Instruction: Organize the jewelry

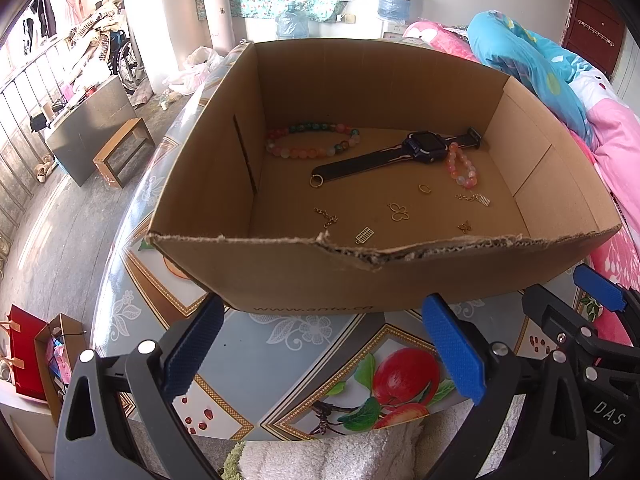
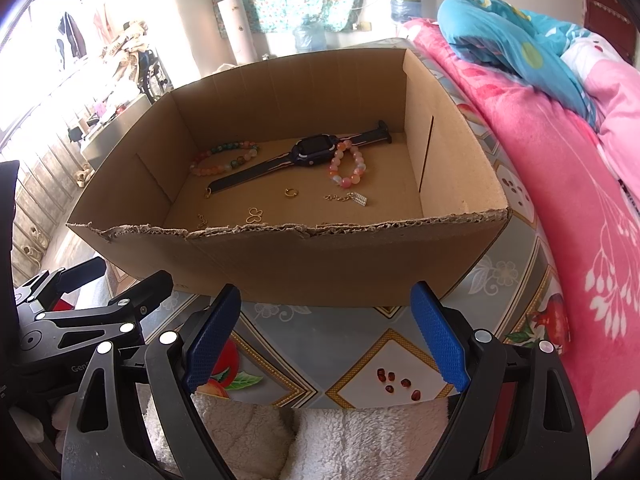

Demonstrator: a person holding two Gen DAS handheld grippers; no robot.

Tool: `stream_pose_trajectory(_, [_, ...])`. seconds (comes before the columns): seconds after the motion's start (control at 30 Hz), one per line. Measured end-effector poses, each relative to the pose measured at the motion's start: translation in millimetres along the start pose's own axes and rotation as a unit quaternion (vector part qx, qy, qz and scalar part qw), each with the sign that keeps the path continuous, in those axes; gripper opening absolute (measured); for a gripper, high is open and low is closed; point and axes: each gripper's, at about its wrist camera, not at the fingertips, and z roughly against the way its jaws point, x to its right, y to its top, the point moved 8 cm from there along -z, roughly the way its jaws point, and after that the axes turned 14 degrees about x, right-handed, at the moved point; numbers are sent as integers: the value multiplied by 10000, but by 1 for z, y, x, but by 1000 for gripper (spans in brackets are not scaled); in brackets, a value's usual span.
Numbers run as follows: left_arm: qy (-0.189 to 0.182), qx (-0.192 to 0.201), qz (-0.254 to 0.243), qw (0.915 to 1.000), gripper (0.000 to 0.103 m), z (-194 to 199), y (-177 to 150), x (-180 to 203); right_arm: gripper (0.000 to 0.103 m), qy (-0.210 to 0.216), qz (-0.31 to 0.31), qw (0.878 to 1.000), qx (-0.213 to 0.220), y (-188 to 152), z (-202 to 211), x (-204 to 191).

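i hold both the left gripper (image 1: 324,344) and right gripper (image 2: 326,334) with jaws spread, short of the cardboard box (image 2: 280,256), where the watch (image 2: 298,158) lies diagonally ahead, nearer the right.

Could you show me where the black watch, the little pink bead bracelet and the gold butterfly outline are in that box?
Black smartwatch with dark strap (image 1: 426,145): left wrist view, on its screen.
Small pink and orange bead bracelet (image 2: 335,164): right wrist view, on its left-hand beads.
Gold butterfly-outline charm (image 1: 397,211): left wrist view, on its wire outline.
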Motion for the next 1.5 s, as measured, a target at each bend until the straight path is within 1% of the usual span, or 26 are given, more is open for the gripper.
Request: stream_pose_trajectory(1.5, [-5,2,1,10000,97,0,1,-1,83,-29,-6,10000,8,-1,2,-5])
